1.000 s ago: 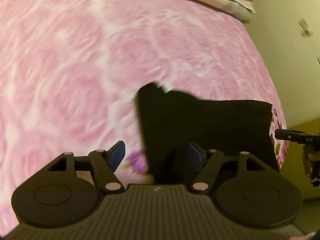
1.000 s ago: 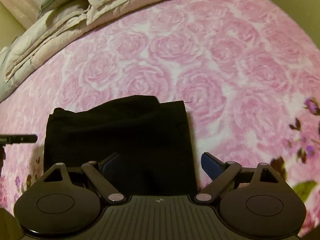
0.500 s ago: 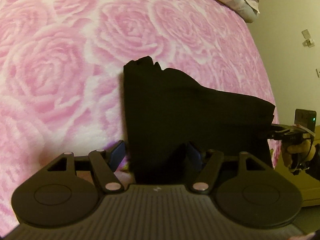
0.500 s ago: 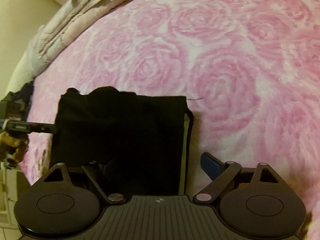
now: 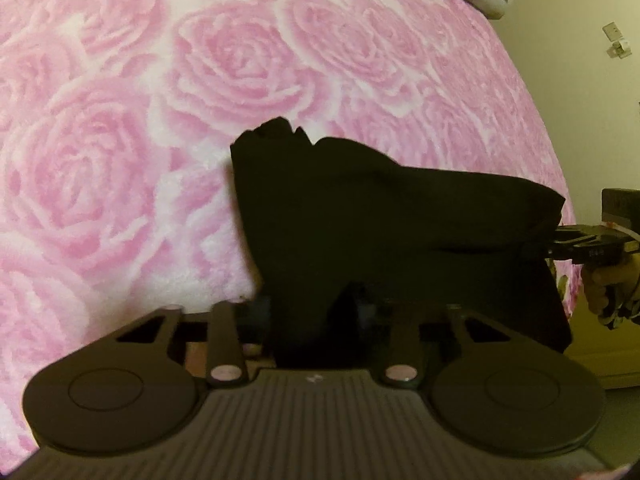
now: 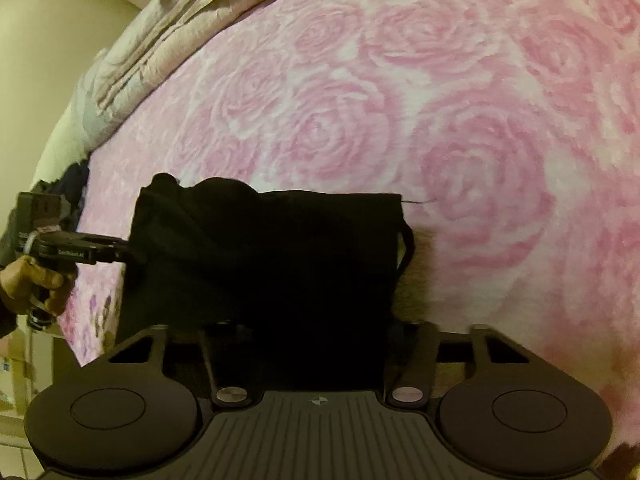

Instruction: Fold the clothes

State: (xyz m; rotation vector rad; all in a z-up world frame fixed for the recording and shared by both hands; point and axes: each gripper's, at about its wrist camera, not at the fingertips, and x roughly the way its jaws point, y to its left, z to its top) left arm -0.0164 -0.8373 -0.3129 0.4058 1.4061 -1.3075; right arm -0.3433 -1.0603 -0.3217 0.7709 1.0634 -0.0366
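A folded black garment point(image 5: 380, 216) lies on a pink rose-patterned blanket point(image 5: 120, 140). In the left wrist view my left gripper point(image 5: 312, 308) is at the garment's near left corner, its jaws closing with bunched cloth pinched between them. My right gripper point(image 5: 554, 240) grips the garment's far right edge, which is raised off the blanket. In the right wrist view the garment point(image 6: 272, 248) fills the near middle and my right gripper point(image 6: 312, 328) is closing on its near edge, fingertips hidden by the cloth. My left gripper point(image 6: 122, 252) bites the garment's left edge.
Rumpled beige bedding point(image 6: 160, 40) lies along the bed's far edge. A yellowish wall point(image 5: 580, 80) with a small fitting point(image 5: 616, 40) stands beyond the bed. Dark clothes point(image 6: 72, 184) sit at the bed's left side. A person's hand point(image 6: 32, 280) holds the left gripper.
Both grippers have sunk onto the garment's near edge and their jaws have drawn in on the cloth. The garment's side edges now lift off the blanket.
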